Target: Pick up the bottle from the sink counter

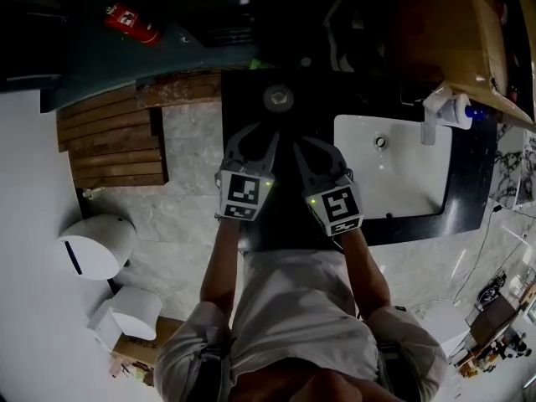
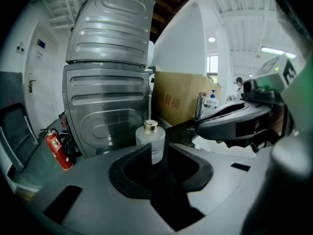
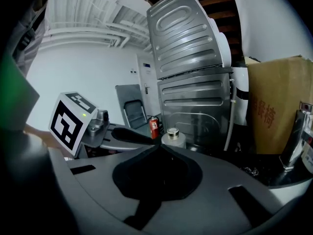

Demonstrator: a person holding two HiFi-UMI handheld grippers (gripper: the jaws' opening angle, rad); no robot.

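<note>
A small frosted glass bottle (image 1: 278, 99) with a gold cap stands upright on the black sink counter (image 1: 251, 90). My left gripper (image 1: 261, 132) hovers just short of it, its jaws open by a narrow gap. In the left gripper view the bottle (image 2: 150, 141) shows through that gap, beyond the gripper's tips (image 2: 157, 148), and nothing is held. My right gripper (image 1: 308, 145) hangs beside the left one, shut and empty. From the right gripper view its tips (image 3: 159, 147) meet, with the bottle (image 3: 172, 137) a little further off.
A white sink basin (image 1: 419, 199) with a faucet (image 1: 431, 115) and a soap dispenser (image 1: 459, 111) lies to the right. Behind the bottle stands a ribbed metal cabinet (image 2: 107, 82) next to a cardboard box (image 2: 181, 102). A red fire extinguisher (image 1: 132, 22) sits far left.
</note>
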